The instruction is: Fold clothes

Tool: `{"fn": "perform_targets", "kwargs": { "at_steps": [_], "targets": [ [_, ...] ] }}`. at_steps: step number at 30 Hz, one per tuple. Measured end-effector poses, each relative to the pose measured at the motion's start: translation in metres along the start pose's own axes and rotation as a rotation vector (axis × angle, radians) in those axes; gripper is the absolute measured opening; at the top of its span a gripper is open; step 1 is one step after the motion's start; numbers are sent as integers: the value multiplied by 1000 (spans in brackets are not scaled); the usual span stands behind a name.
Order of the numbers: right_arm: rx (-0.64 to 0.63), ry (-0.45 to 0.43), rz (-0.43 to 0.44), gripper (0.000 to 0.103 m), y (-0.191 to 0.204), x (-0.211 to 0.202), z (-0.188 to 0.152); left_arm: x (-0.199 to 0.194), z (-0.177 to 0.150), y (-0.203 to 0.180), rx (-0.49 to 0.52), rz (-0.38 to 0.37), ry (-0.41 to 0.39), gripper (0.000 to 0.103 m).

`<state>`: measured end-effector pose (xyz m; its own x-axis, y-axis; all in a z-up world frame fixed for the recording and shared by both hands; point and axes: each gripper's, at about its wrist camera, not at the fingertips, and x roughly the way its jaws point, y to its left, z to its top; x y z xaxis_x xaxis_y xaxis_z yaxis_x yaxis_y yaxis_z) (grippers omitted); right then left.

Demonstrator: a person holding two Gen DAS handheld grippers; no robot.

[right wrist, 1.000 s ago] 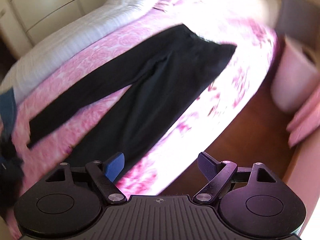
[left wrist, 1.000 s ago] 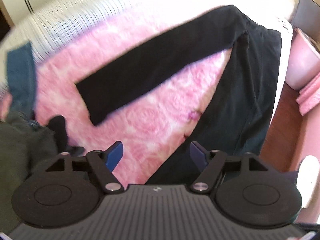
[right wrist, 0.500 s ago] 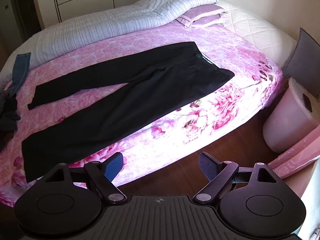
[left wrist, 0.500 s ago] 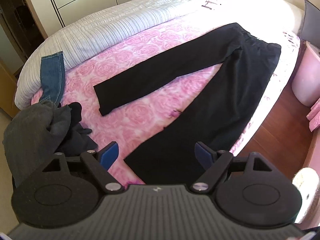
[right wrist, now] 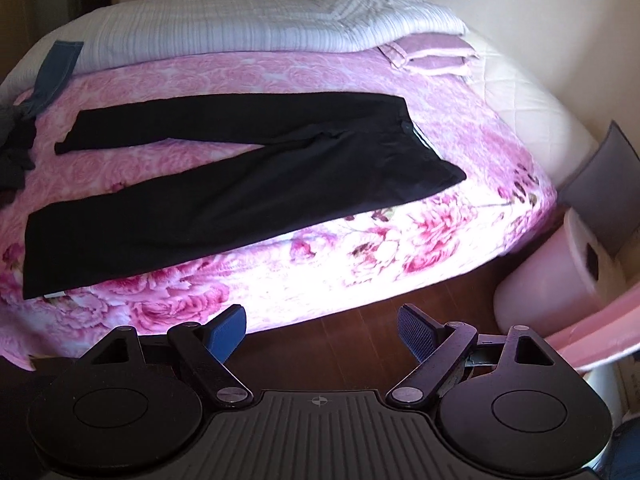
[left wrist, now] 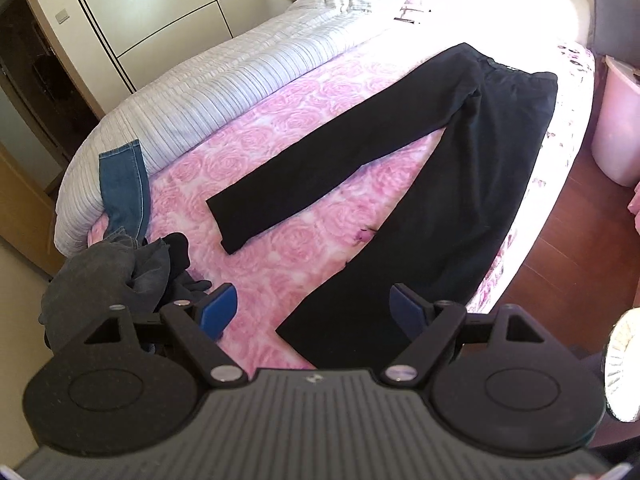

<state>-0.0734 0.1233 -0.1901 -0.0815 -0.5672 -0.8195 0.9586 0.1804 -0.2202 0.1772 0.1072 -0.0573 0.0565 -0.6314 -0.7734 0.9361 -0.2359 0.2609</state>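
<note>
Black trousers [left wrist: 452, 184] lie flat on the pink floral bed [left wrist: 280, 140], legs spread in a V, waistband at the far right. The right wrist view shows the same trousers [right wrist: 240, 184] with the waistband to the right and both hems to the left. My left gripper [left wrist: 314, 314] hangs open above the near leg's hem, holding nothing. My right gripper [right wrist: 322, 330] is open over the wooden floor [right wrist: 360, 344], short of the bed's side and apart from the cloth.
A heap of dark clothes [left wrist: 116, 276] and blue jeans [left wrist: 124, 188] sit at the bed's left end. A striped grey duvet [left wrist: 240, 72] runs along the far side. A pink bin [right wrist: 560, 280] stands on the floor at right. Wardrobe doors [left wrist: 160, 8] lie beyond.
Both grippers have drawn back from the bed. The left view now takes in the whole trousers and the clothes heap; the right view has dropped lower, beside the bed. Both stay open.
</note>
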Motion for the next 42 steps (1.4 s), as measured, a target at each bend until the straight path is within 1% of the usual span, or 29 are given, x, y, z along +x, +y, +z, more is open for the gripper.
{"fn": "perform_targets", "kwargs": {
  "at_steps": [5,12,16,19,23,25,27,29,30,31,32,35,38,39,40,41,42],
  "targets": [
    [-34,-11,22,86,12,5,7,2,-2,3,-10,4,5,81],
    [-81,7,64,86,20,20,8,5,-11,-3,-15,13,30,81],
    [-107,6,87,86,20,32,1,15,-27,-23,46,8,31,81],
    [-155,-20,87,86,15,50,0,29,-37,-47,126,-14,40,81],
    [-218,-55,87,86,8,74,-2,53,-40,-84,268,-67,18,80],
    [-255,-68,84,86,4,87,-1,70,-42,-105,356,-105,-13,78],
    [-296,-62,70,86,-3,105,6,91,-50,-128,466,-138,-30,72],
    [-326,-34,61,86,-13,121,12,115,-63,-146,556,-171,-21,58],
    [-334,-17,57,86,-17,127,17,127,-69,-153,588,-183,-11,54],
    [-341,-5,56,86,-21,132,19,138,-73,-158,600,-189,4,48],
    [-345,2,58,86,-26,137,20,149,-77,-163,611,-196,19,44],
    [-379,68,51,86,-34,156,22,181,-89,-177,647,-212,63,43],
    [-400,122,59,86,-38,173,22,206,-97,-187,678,-194,99,43],
    [-409,130,62,86,-40,178,25,212,-98,-187,682,-190,114,41],
    [-418,137,66,86,-42,183,28,218,-100,-187,683,-186,129,28],
    [-427,144,70,86,-44,189,31,221,-99,-183,669,-184,143,13],
    [-436,152,73,86,-46,194,34,221,-97,-178,638,-195,152,11]
  ]
}}
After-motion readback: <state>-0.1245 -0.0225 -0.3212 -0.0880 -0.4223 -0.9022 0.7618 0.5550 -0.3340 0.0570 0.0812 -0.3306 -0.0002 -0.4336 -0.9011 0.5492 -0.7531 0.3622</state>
